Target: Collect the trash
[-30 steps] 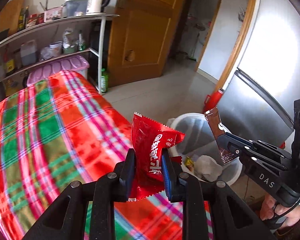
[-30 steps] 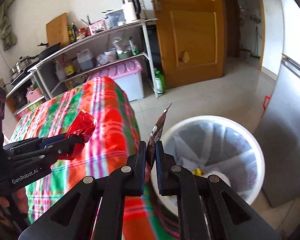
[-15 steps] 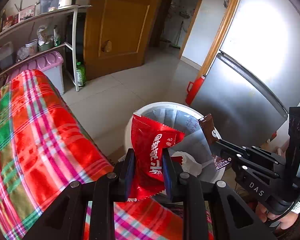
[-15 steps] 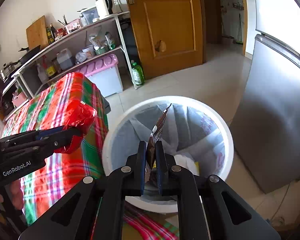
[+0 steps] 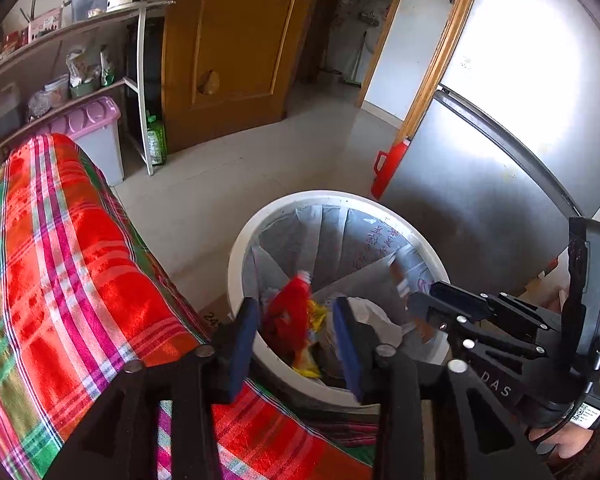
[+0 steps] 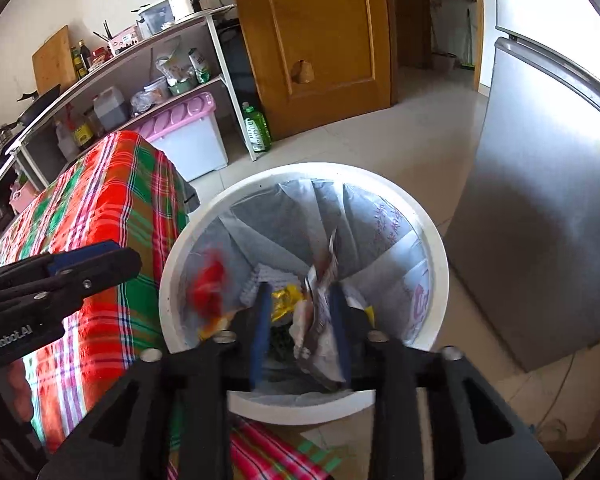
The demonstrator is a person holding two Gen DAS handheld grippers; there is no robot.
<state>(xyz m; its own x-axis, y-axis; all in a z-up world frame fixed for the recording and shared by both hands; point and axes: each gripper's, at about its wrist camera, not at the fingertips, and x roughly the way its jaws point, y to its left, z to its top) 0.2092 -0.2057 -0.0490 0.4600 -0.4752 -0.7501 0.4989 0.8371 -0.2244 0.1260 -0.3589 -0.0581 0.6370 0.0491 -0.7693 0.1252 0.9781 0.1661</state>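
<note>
Over the white bin [image 5: 236, 256], both grippers point steeply down into the liner. Left gripper [image 5: 296, 336]: fingers have just been opening, now parted; red snack wrapper [image 5: 290, 312] blurred between them, free of the pads, dropping toward the bin's 9 o'clock side. Right gripper [image 6: 300, 328]: fingers likewise just opened; brown wrapper [image 6: 320, 304] lies along the right finger, apparently slipping off, and I cannot tell if it clings. Older rubbish, yellow and white, sits at bin centre. Plaid-covered desk [image 5: 60, 280] lies at 8 o'clock of the bin, touching its rim. Judgement: keep both tips inside the rim line, spread wider, hold until each wrapper falls clear. The brown one may need a small shake.
</note>
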